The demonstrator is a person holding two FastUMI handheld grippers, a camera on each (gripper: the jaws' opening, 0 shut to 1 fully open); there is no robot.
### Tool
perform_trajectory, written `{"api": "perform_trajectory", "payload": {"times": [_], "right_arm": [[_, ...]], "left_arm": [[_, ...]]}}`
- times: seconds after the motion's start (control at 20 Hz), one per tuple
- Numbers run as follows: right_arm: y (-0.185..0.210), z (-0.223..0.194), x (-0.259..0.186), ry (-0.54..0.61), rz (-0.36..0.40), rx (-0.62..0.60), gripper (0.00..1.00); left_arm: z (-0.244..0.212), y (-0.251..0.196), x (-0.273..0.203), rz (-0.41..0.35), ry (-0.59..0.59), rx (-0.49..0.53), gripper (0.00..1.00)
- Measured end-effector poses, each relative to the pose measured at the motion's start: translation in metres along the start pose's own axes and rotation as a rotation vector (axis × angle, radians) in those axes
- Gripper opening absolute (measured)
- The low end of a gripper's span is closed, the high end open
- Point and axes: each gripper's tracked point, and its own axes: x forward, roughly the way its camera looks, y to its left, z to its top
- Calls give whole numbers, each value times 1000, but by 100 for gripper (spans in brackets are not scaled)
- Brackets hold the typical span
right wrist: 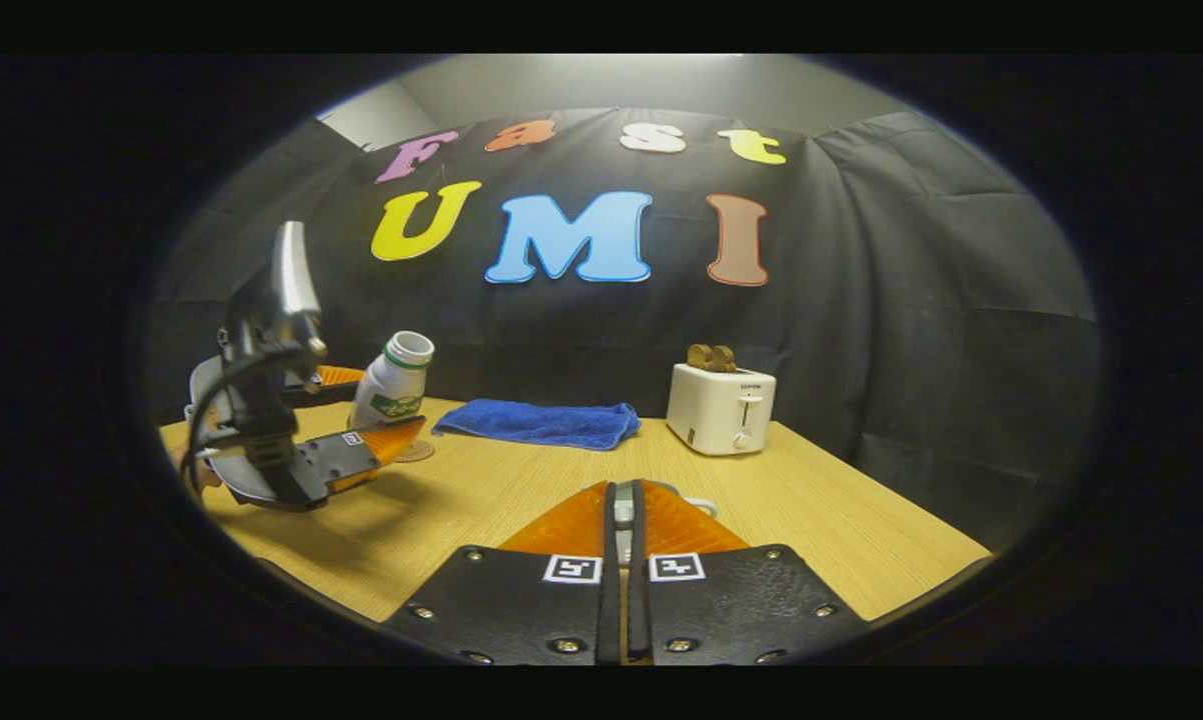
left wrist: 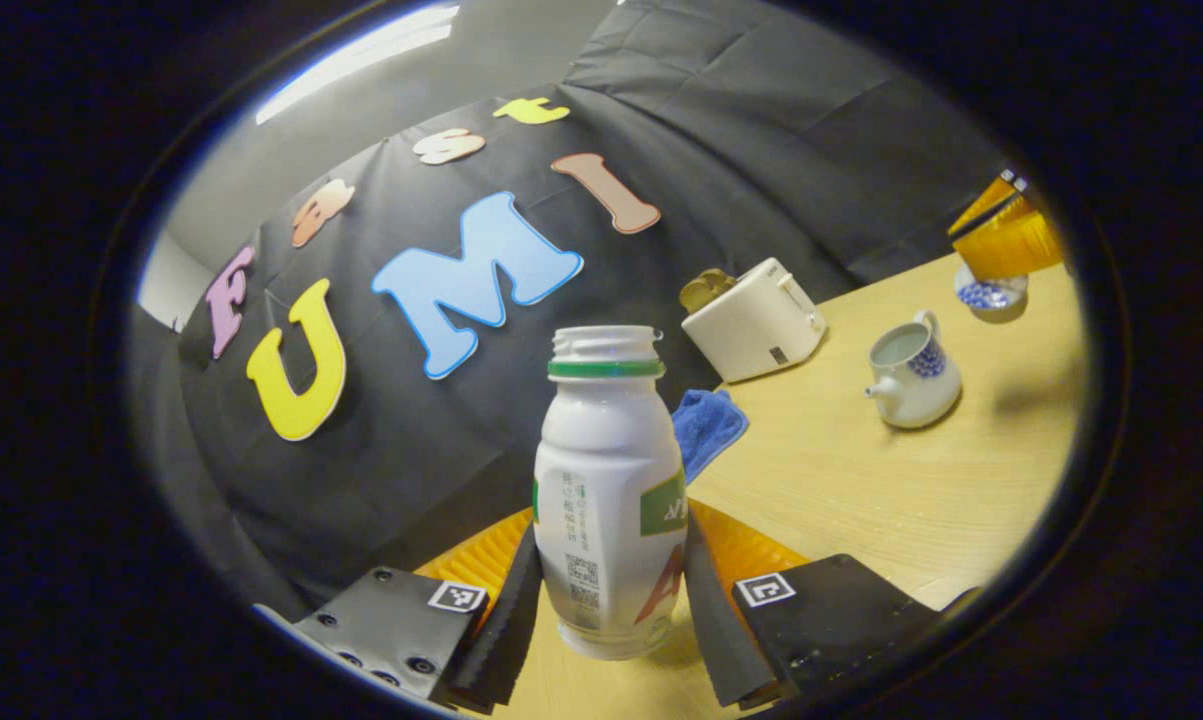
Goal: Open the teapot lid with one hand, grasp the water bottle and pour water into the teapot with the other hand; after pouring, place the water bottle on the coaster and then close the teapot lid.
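The left gripper point(left wrist: 611, 600) pinches the water bottle point(left wrist: 609, 490) low on its body, one finger pressed to each side; the bottle is uncapped, and in the right gripper view it hangs tilted just above the table point(left wrist: 861, 500), with what looks like a round coaster point(right wrist: 413, 451) close below it. Whether its base touches the coaster cannot be told. Well apart from it, in the left gripper view, the teapot point(left wrist: 911, 375) stands upright on the table with its mouth open — no lid on it. A small blue-patterned piece, probably the teapot lid point(left wrist: 991, 293), sits under the tips of the right gripper point(left wrist: 1011, 240) near the table's far edge. In its own view the right gripper's fingers are pressed together with a small pale thing between them, which fits the lid's knob, though that is too hidden to be sure. So the lid is off and the bottle is in hand; closing the teapot is plainly left to do. What the pictures do not settle is the pouring: a bottle held near the coaster and away from the teapot fits either being lifted to go and pour, or being brought down after pouring. A blue towel point(right wrist: 536, 423) and a toaster point(right wrist: 721, 407) stand by the wall.
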Motion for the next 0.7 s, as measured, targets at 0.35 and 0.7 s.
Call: {"api": "perform_trajectory", "payload": {"times": [0.35,0.7], "right_arm": [[-9,3,45,5,-38,-6,19],[-10,0,82,11,-52,-29,3]], "left_arm": [[4,42,-14,10,-67,-360,82],[-29,71,-13,27,-33,-519,82]]}}
